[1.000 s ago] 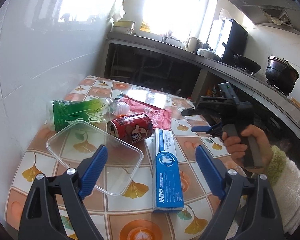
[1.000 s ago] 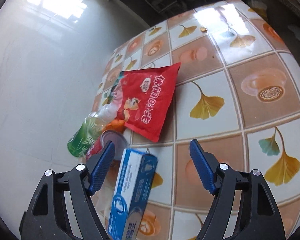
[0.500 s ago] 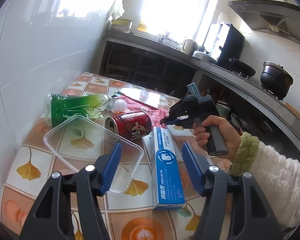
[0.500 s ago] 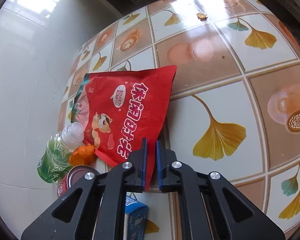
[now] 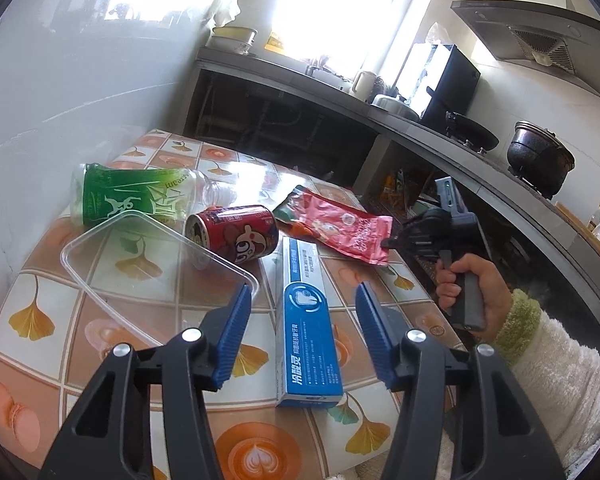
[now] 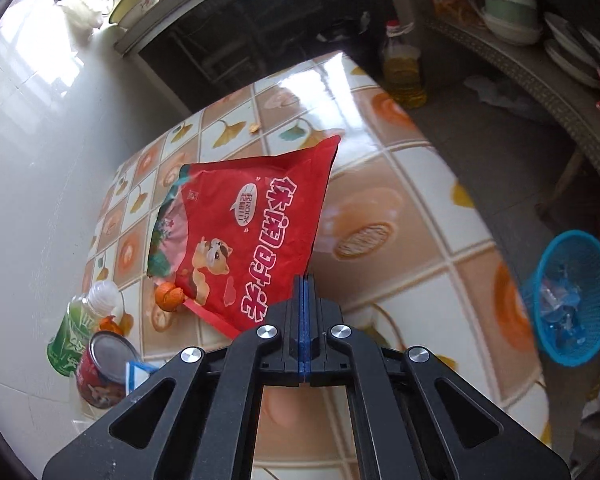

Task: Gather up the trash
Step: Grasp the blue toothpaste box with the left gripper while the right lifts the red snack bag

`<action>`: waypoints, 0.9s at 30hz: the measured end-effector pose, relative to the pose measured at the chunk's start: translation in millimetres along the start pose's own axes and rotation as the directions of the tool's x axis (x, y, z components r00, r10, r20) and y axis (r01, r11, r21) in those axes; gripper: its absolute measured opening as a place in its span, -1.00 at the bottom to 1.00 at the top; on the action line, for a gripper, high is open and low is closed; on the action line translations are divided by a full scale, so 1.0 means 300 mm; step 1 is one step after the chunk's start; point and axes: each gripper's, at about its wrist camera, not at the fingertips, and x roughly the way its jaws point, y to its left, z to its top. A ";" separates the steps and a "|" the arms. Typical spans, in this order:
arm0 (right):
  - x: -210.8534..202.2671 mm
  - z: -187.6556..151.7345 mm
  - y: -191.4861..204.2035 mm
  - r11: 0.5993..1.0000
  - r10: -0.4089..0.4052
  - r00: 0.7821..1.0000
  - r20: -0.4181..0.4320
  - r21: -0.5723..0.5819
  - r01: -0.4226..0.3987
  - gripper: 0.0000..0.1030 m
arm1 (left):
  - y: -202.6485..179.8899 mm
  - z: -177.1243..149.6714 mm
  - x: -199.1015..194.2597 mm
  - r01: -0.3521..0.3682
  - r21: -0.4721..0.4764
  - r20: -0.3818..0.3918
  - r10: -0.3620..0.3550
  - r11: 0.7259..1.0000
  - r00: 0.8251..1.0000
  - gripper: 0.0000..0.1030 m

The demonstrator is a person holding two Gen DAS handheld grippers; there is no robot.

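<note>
Right gripper (image 6: 304, 312): fingers pinched together on the near corner of the red snack bag (image 6: 244, 236). The bag hangs out ahead of the fingers, its far end tilted up off the tiled worktop (image 6: 380, 216). In the left wrist view the same gripper (image 5: 396, 242) bites the bag's right corner.

Step in hand, as I judge it: carry the bag off to the blue basket (image 6: 572, 296), which stands on the floor to the right, well apart from the worktop. To do it well: keep the pinch firm, since only a corner is held and the film is slippery; lift clear of the orange peel (image 6: 168, 294) just beside the bag's low edge before swinging right.

Left gripper (image 5: 300, 320): fingers closing, not yet touching; the blue toothpaste box (image 5: 308, 320) lies between them lengthwise.

Farther out: red can (image 5: 236, 232) on its side, clear tray (image 5: 148, 264), green bottle (image 5: 132, 196) near the wall.
</note>
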 end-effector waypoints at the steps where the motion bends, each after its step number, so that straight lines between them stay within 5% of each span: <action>1: -0.038 -0.026 -0.037 1.000 -0.011 1.000 0.012 0.001 0.011 -1.00 | -0.008 -0.001 0.003 0.003 0.006 -0.006 -0.003 1.000 1.000 0.02; 9: -0.216 -0.309 -0.254 0.991 0.004 1.000 0.003 0.135 -0.005 -1.00 | -0.103 -0.074 0.045 -0.005 0.083 -0.129 0.016 0.997 0.991 0.03; 20: -0.273 -0.595 -0.318 0.957 0.194 0.974 -0.113 0.238 -0.163 -1.00 | -0.190 -0.178 0.186 -0.276 0.219 -0.200 0.320 0.936 0.926 0.16; 23: -0.267 -0.616 -0.316 0.952 0.223 0.967 -0.125 0.243 -0.188 -0.99 | -0.200 -0.189 0.191 -0.262 0.195 -0.226 0.304 0.945 0.926 -0.13; 27: -0.300 -0.649 -0.307 0.952 0.250 0.957 -0.144 0.215 -0.216 -0.92 | -0.232 -0.201 0.178 -0.197 0.169 -0.287 0.239 0.966 0.928 -0.13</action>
